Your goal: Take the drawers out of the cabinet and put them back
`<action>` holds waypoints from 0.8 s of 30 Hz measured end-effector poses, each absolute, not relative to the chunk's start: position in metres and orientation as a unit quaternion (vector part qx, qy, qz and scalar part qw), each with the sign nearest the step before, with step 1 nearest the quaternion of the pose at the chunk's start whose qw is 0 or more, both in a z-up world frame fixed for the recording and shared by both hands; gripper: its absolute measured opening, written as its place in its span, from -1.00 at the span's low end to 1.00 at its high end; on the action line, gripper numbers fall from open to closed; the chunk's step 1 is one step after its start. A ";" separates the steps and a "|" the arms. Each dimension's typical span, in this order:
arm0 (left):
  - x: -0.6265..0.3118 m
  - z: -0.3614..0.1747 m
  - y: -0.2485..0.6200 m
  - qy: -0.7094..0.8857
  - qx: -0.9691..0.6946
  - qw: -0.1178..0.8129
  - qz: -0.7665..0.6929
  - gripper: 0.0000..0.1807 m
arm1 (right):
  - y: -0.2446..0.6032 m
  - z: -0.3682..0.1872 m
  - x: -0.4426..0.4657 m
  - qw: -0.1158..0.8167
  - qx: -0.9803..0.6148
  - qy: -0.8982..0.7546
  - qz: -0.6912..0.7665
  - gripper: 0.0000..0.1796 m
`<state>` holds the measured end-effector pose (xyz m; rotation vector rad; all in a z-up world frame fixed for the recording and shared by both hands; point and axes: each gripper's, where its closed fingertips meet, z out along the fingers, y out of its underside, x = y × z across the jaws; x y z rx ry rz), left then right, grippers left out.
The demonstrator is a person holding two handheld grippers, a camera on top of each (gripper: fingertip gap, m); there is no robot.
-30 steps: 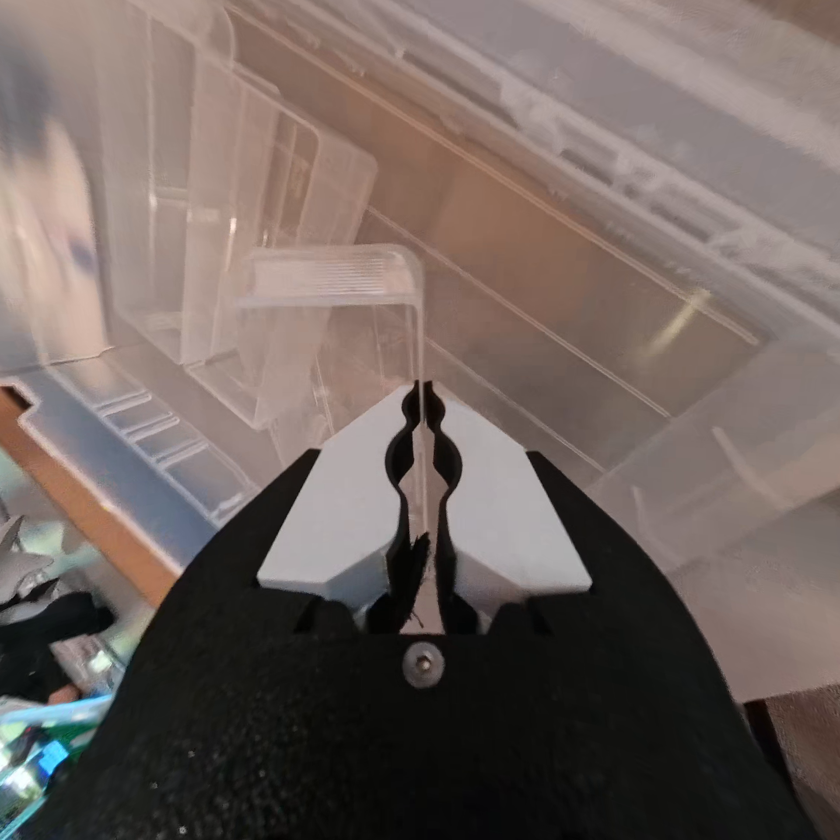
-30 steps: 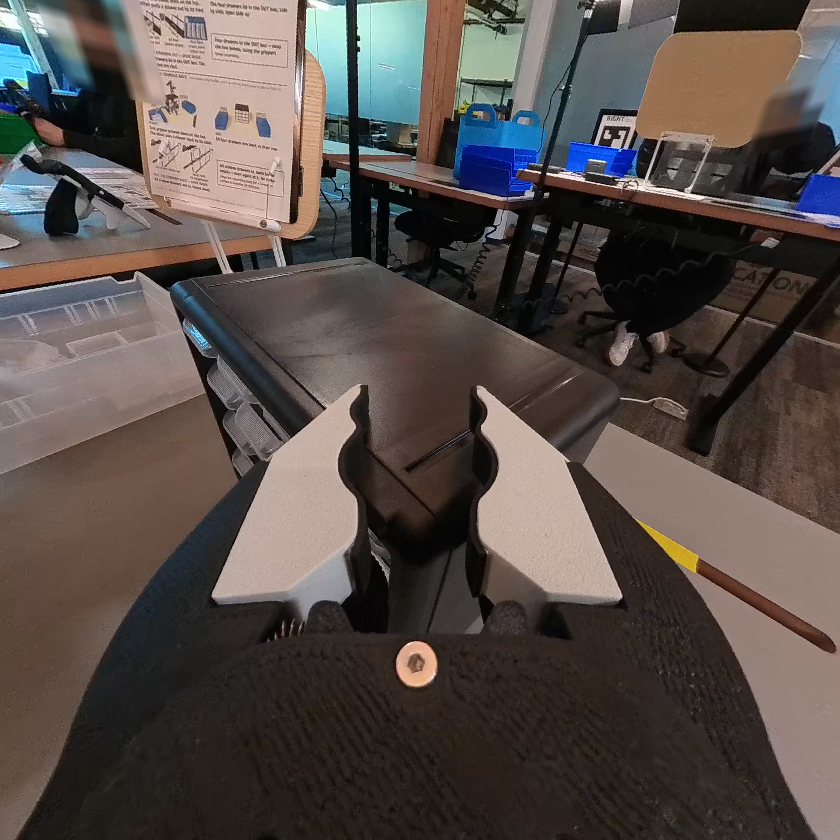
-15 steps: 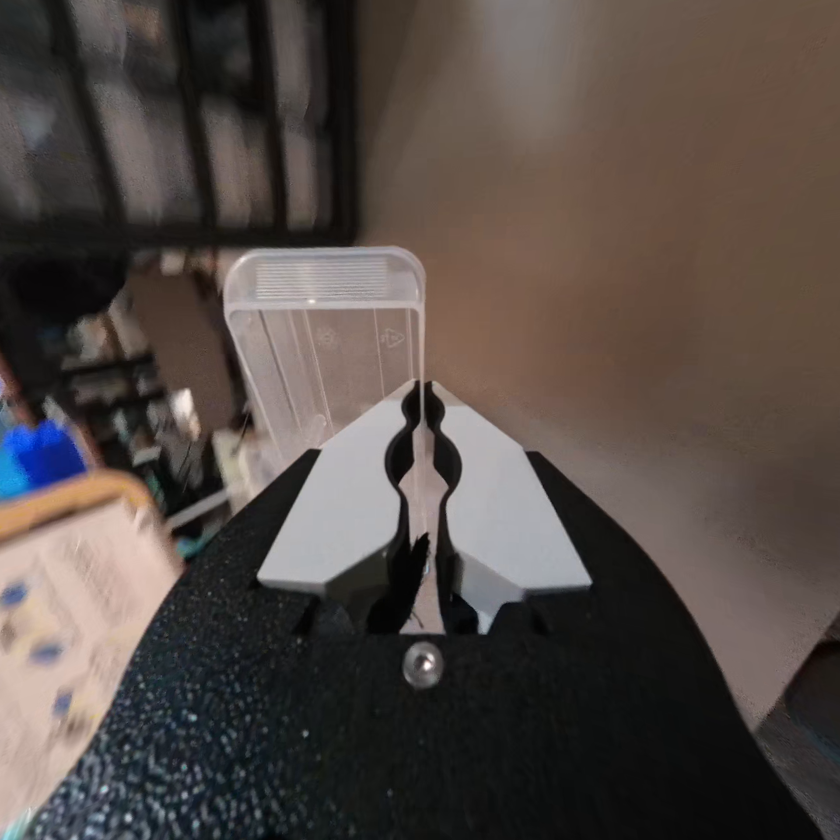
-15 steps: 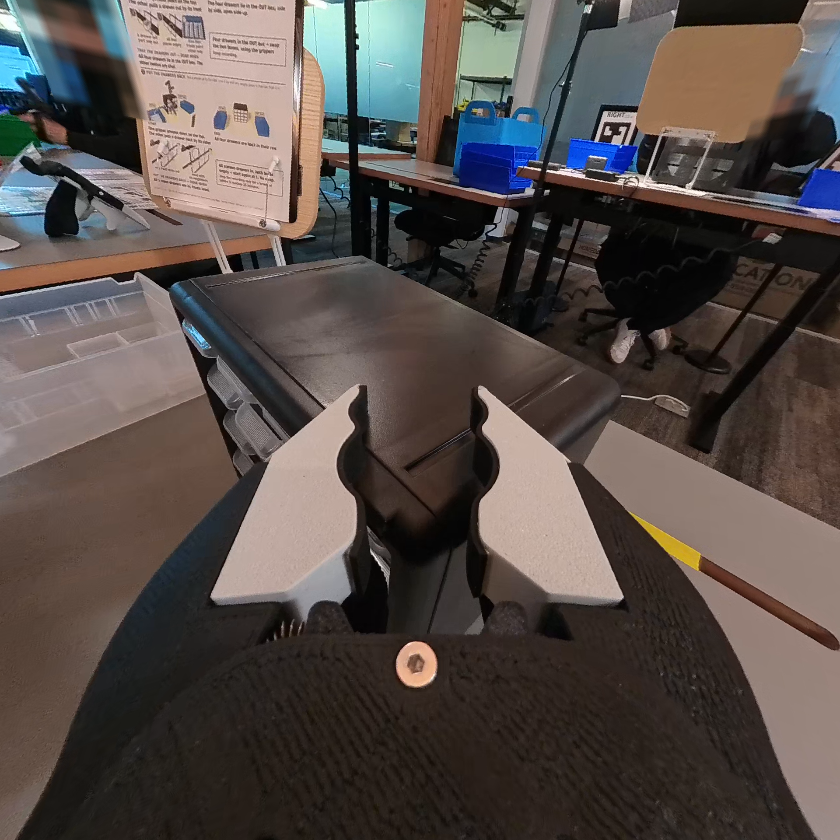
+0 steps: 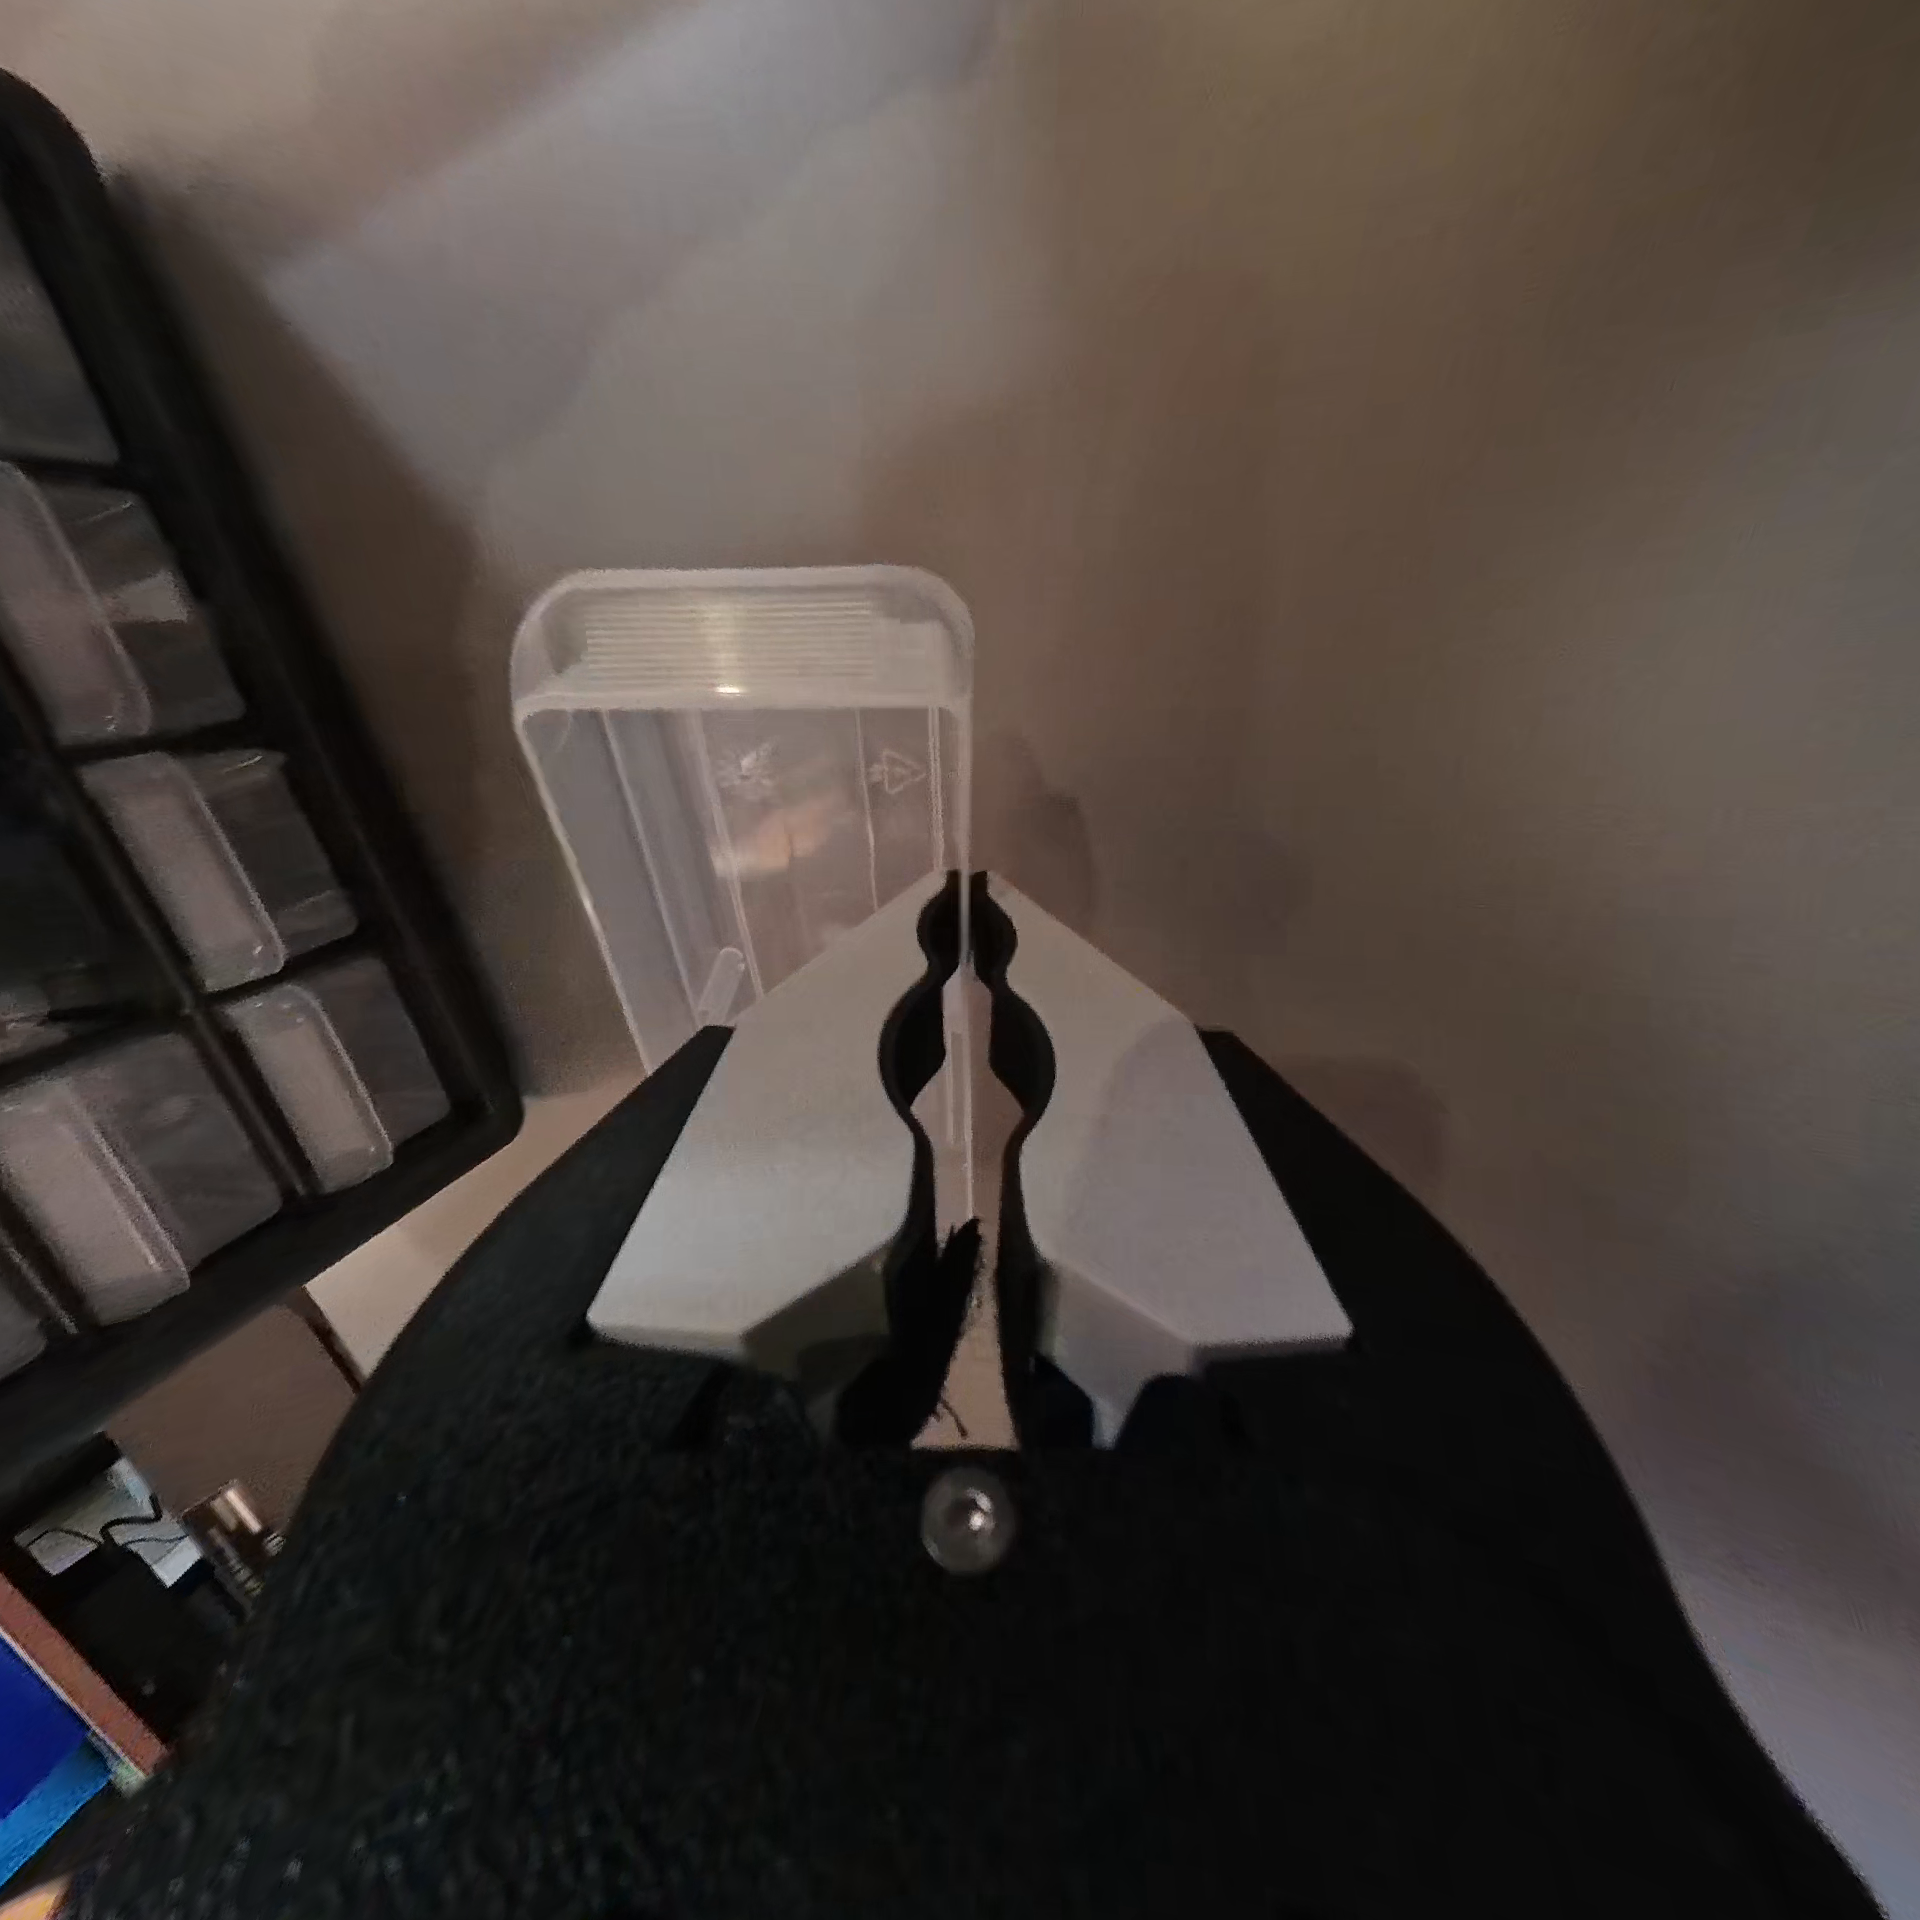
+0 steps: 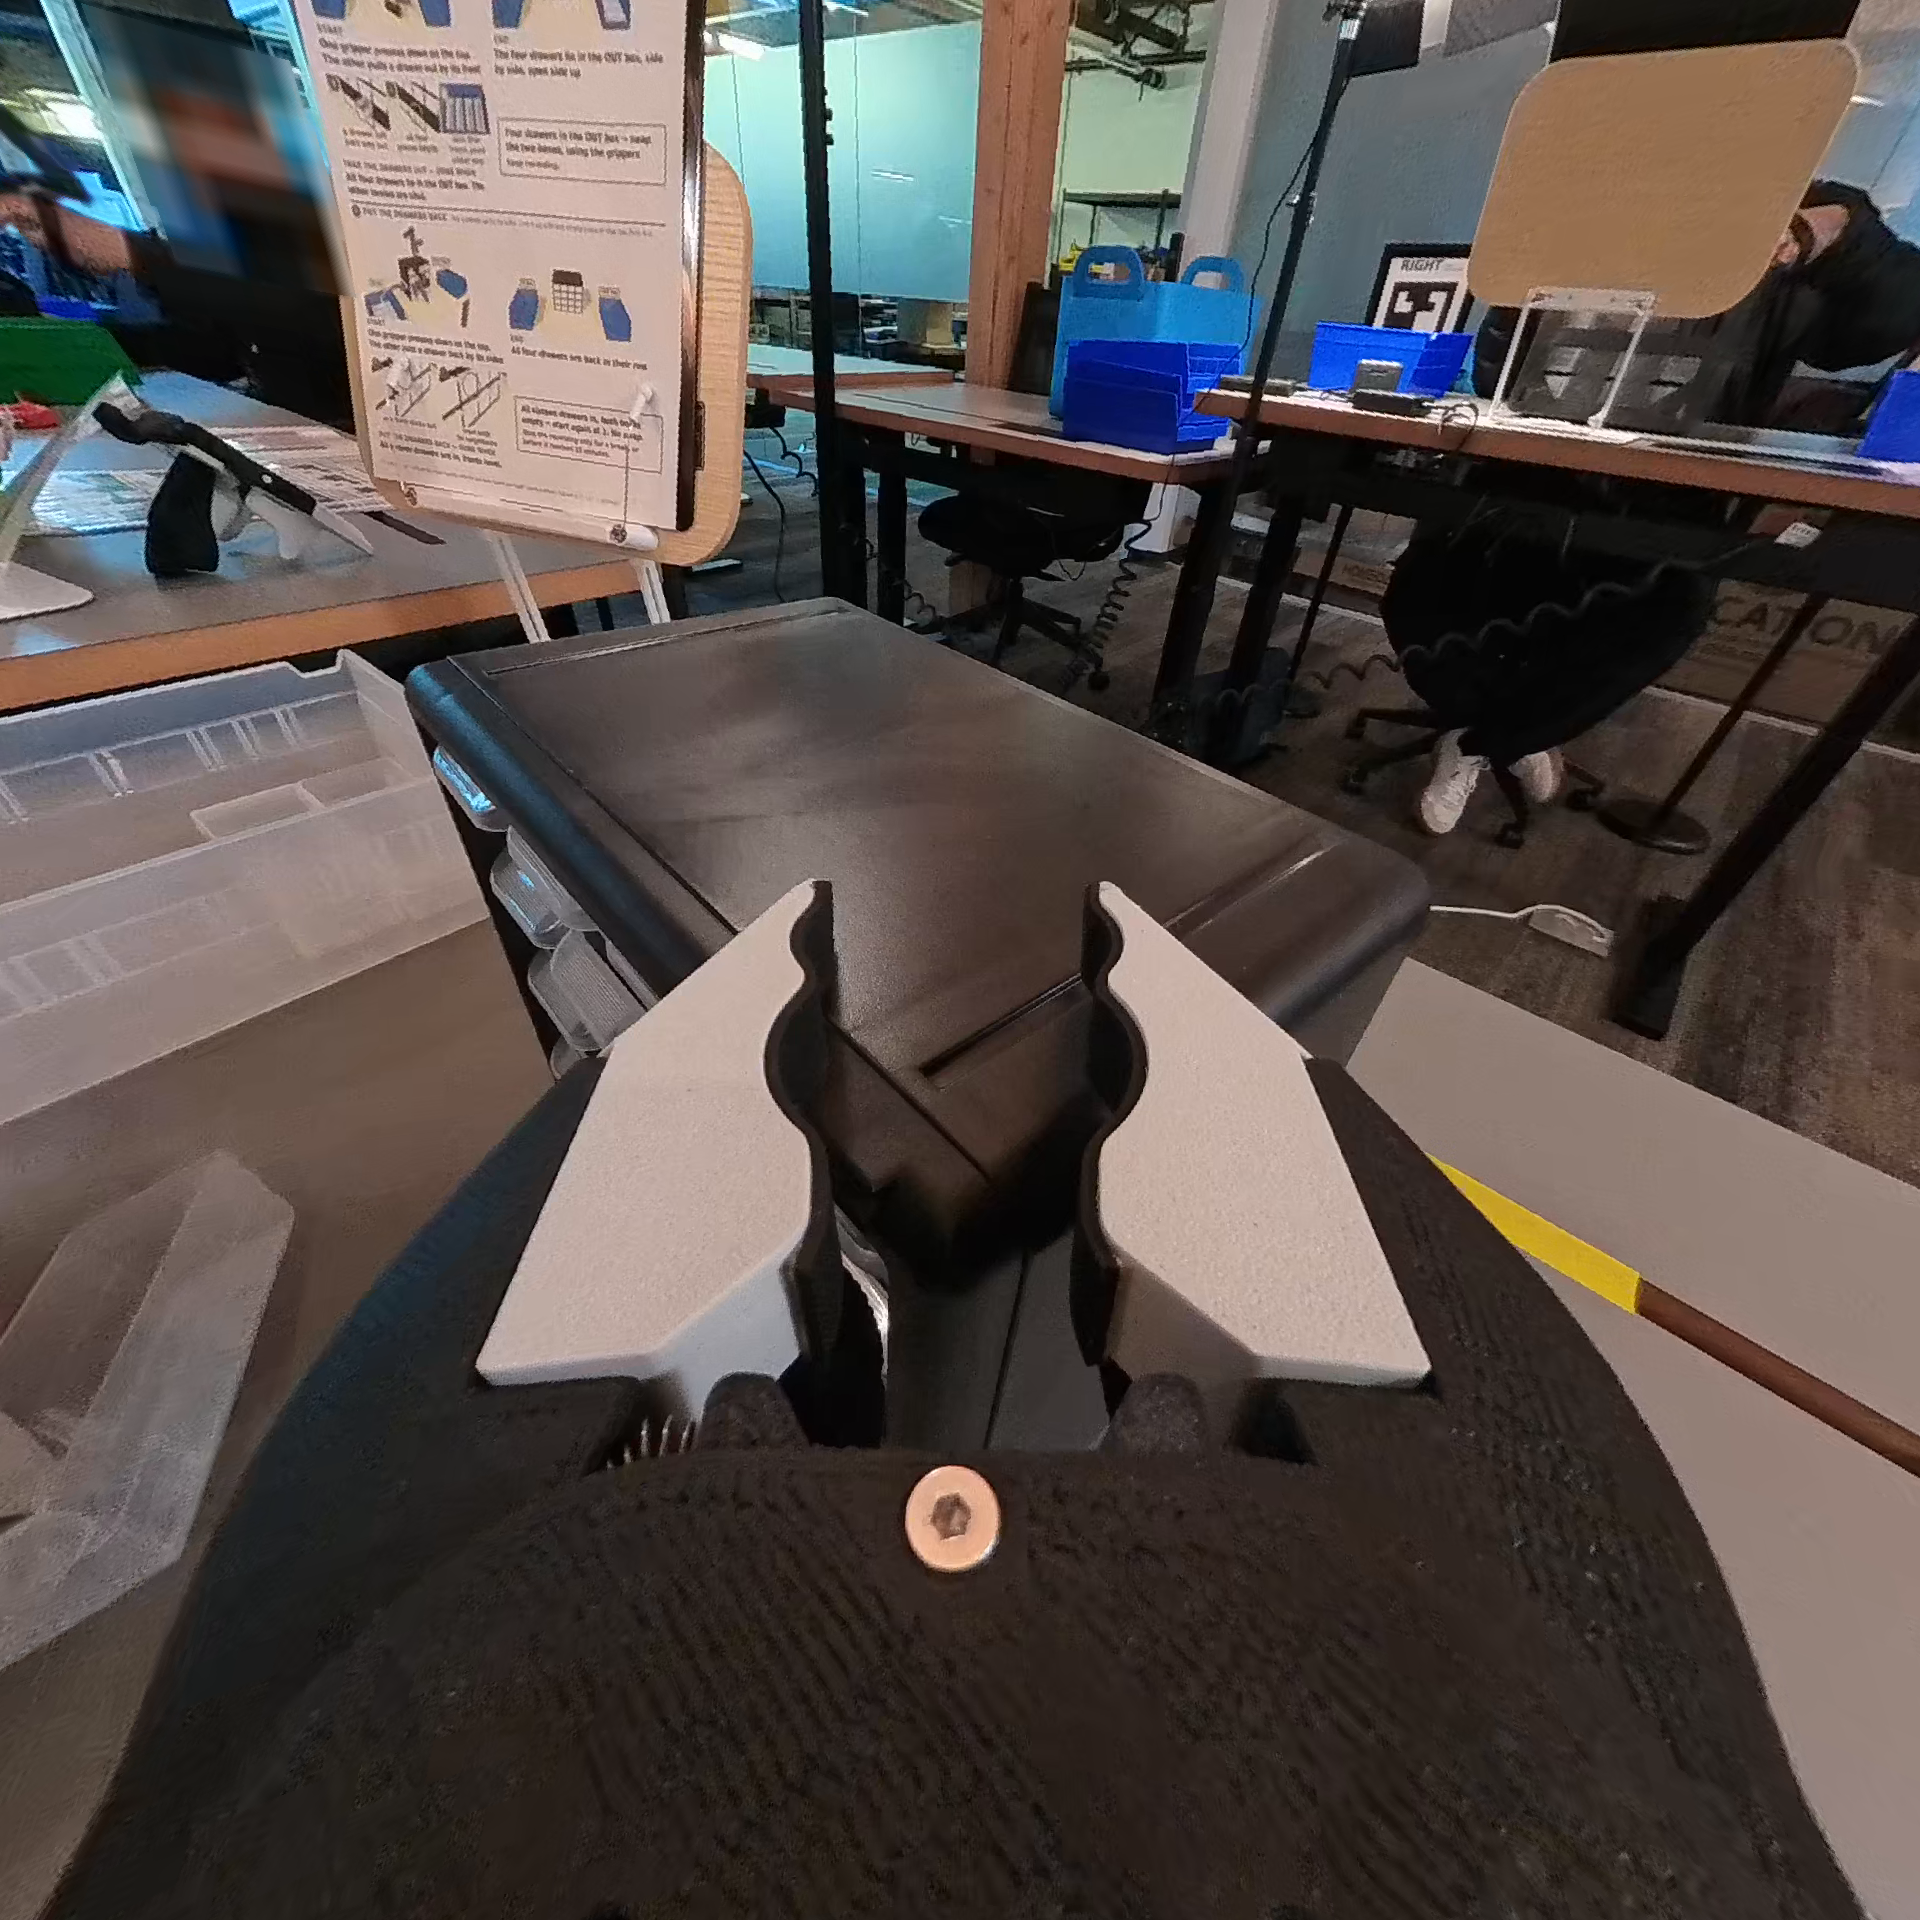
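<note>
My left gripper (image 5: 964, 894) pinches one thin wall of a clear drawer (image 5: 743, 769) just right of the cabinet (image 5: 197, 935) front — putting back, I judge — while my right gripper (image 6: 956, 914) hovers empty, jaws apart, above the cabinet's top; next, line it up with a free slot.

Open-plan office or lab, rows of desks (image 6: 1039, 436), swivel chairs (image 6: 1538, 644), blue bins (image 6: 1143, 384), instruction sheet (image 6: 520, 260) on stand

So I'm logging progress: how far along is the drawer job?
Done: one clear drawer is out of the cabinet.
In hand: the left gripper pinches that drawer's side wall, beside the cabinet front. The right gripper is open over the cabinet top.
Left: sliding it back in; its slot isn't visible.
</note>
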<state>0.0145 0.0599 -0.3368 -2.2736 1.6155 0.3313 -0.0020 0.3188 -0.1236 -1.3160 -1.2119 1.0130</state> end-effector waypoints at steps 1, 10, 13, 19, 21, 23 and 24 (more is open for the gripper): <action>0.015 -0.339 0.060 0.566 -0.798 0.167 0.119 -1.00 | 0.319 -0.124 -0.002 0.516 -0.548 -0.505 0.422 -0.48; 0.012 -0.350 0.072 0.522 -0.817 0.203 0.135 -0.85 | 0.319 -0.124 -0.002 0.517 -0.549 -0.506 0.419 -0.48; -0.001 -0.340 0.077 0.475 -0.835 0.225 0.166 -0.43 | 0.319 -0.124 -0.002 0.516 -0.548 -0.506 0.421 -0.48; -0.034 -0.320 0.059 0.346 -0.880 0.284 0.161 -0.05 | 0.319 -0.124 -0.002 0.516 -0.548 -0.506 0.421 -0.48; -0.054 -0.326 0.053 0.330 -0.885 0.264 0.195 0.06 | 0.319 -0.124 -0.002 0.516 -0.548 -0.506 0.422 -0.48; -0.071 -0.329 0.053 0.327 -0.882 0.242 0.237 0.05 | 0.319 -0.124 -0.002 0.516 -0.548 -0.505 0.423 -0.47; -0.074 -0.327 0.056 0.331 -0.878 0.243 0.248 0.06 | 0.319 -0.124 -0.002 0.516 -0.548 -0.505 0.423 -0.47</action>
